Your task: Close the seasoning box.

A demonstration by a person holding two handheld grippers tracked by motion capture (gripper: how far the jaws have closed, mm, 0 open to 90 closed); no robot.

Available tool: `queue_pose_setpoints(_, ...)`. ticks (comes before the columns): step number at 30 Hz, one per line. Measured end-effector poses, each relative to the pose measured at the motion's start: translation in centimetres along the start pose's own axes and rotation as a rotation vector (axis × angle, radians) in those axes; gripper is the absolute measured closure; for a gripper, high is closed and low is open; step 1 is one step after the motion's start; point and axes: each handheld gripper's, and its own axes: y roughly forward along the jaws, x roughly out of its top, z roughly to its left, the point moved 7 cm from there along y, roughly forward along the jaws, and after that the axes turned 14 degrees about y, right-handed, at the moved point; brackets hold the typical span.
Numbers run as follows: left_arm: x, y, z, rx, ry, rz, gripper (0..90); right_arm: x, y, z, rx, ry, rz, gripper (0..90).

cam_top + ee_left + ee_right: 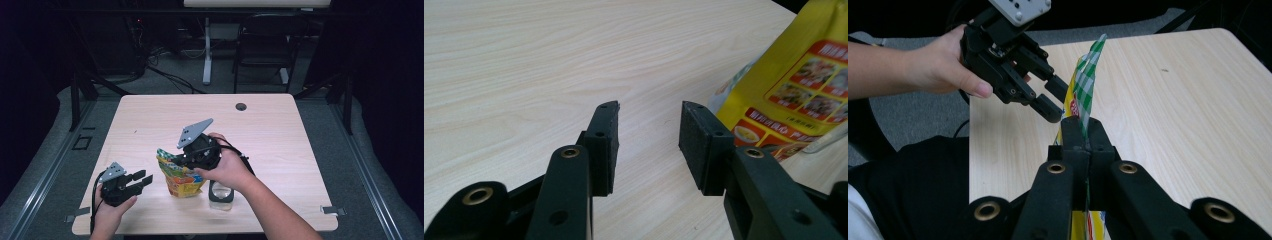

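Note:
A yellow snack bag (182, 181) with a green-checked top edge stands on the wooden table (150, 120). My right gripper (178, 159) is shut on that top edge; in the right gripper view its jaws (1083, 131) pinch the bag (1087, 80) flat between them. My left gripper (145, 179) hovers just left of the bag, open and holding nothing. In the left gripper view the pads (649, 131) stand apart over bare wood, with the bag (794, 90) off to the right. The left gripper (1053, 100) also appears close beside the bag in the right gripper view.
A clear container with a dark rim (220, 193) lies on the table under my right wrist, near the front edge. A cable hole (241, 106) sits at the table's far side. A chair (265, 45) stands beyond it.

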Motion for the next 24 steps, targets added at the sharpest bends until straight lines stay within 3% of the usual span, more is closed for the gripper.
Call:
queue_pose_setpoints(5,-0.1,0.3,-0.1,-0.003,0.004,0.001,59.9,0.3,-1.1,0.1,0.008,-0.004,-0.028,90.0)
queue_pose_setpoints(10,-0.5,1.1,-0.8,-0.033,0.023,0.006,60.2,0.5,-1.8,0.0,0.013,0.003,-0.05,90.0)
queue_pose_setpoints(15,-0.5,1.7,-1.3,-0.042,0.054,-0.01,60.8,0.9,-2.3,0.0,0.02,0.005,-0.069,90.0)
queue_pose_setpoints(24,-0.6,2.3,-1.7,-0.087,0.059,-0.048,60.9,2.0,-3.2,0.6,0.018,-0.004,-0.096,90.0)
